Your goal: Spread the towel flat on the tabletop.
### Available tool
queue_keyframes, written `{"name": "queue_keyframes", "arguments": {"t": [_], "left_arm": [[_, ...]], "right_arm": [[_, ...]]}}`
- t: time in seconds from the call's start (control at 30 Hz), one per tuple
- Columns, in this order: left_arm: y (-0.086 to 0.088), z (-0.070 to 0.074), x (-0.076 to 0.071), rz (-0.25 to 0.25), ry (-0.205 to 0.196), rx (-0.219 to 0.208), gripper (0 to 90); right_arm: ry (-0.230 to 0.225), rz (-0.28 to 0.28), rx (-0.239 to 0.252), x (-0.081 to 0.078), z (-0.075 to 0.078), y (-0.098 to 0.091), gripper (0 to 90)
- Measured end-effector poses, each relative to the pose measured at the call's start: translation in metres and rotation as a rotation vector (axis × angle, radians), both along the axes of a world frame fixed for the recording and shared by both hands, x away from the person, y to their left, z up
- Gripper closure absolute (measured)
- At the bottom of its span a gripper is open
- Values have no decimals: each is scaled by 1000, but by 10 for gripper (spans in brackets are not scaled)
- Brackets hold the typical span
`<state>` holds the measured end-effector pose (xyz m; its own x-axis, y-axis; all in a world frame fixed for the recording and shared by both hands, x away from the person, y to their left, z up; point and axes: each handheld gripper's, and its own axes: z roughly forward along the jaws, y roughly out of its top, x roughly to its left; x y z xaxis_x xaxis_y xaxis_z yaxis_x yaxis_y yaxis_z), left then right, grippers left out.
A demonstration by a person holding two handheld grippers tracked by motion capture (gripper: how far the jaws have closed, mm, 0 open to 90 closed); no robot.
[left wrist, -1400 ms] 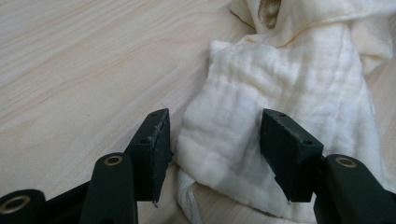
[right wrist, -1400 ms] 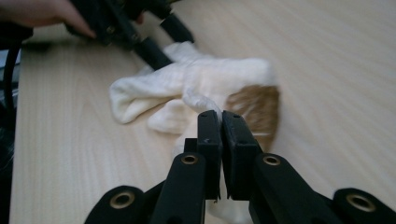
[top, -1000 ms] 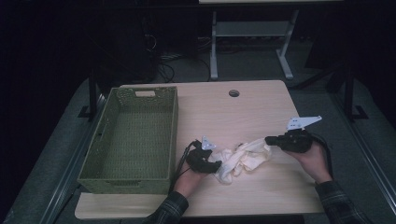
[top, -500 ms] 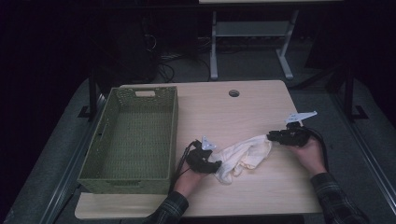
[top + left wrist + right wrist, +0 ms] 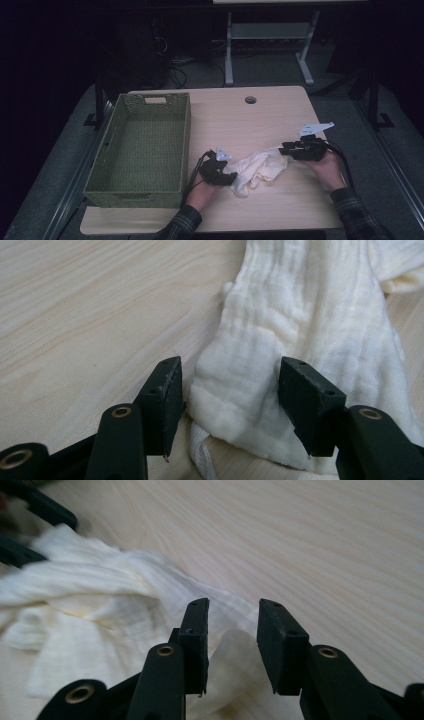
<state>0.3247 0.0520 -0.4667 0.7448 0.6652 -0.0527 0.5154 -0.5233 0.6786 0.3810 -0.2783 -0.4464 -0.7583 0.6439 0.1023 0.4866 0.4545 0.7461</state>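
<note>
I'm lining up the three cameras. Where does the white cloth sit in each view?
High view: white cloth lies bunched between the left gripper and right gripper.
Left gripper view: cloth fills the centre and right, between open jaws.
Right gripper view: cloth spreads left and under the jaws.
Shared landmark: the pale wooden table.

A green woven basket (image 5: 142, 147) with a handle slot in its far wall is being kept at the left of the light wooden table (image 5: 240, 120). A round cable hole (image 5: 250, 100) is being shown near the far edge. A white desk frame (image 5: 267, 42) is being seen on the dark floor beyond.
</note>
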Motion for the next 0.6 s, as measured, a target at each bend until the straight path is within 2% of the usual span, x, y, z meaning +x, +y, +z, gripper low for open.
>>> {"name": "queue_keyframes", "arguments": {"t": [0.1, 0.13, 0.2, 0.27, 0.37, 0.4, 0.53, 0.6], "left_arm": [[0, 0, 0, -1, -1, -1, 428], [0, 0, 0, -2, -1, 1, 428], [1, 0, 0, -2, 0, 2, 428], [1, 2, -1, 3, -2, -1, 428], [1, 4, -2, 10, -14, 0, 427], [2, 5, -1, 23, -20, -7, 428], [3, 6, -1, 36, -21, -17, 454], [4, 5, 0, 49, -9, -23, 482]], "right_arm": [[3, -19, -73, 4, -7, 2, 721], [4, -26, -81, 5, -9, 0, 765], [9, -33, -64, 7, -8, -8, 819], [11, -39, -12, 7, -5, -20, 845], [8, -42, 6, 7, -4, -25, 848], [20, -40, 21, 8, -4, -29, 848], [15, -49, 30, 8, -4, -35, 850], [15, -55, 40, 8, -3, -37, 851]]}}
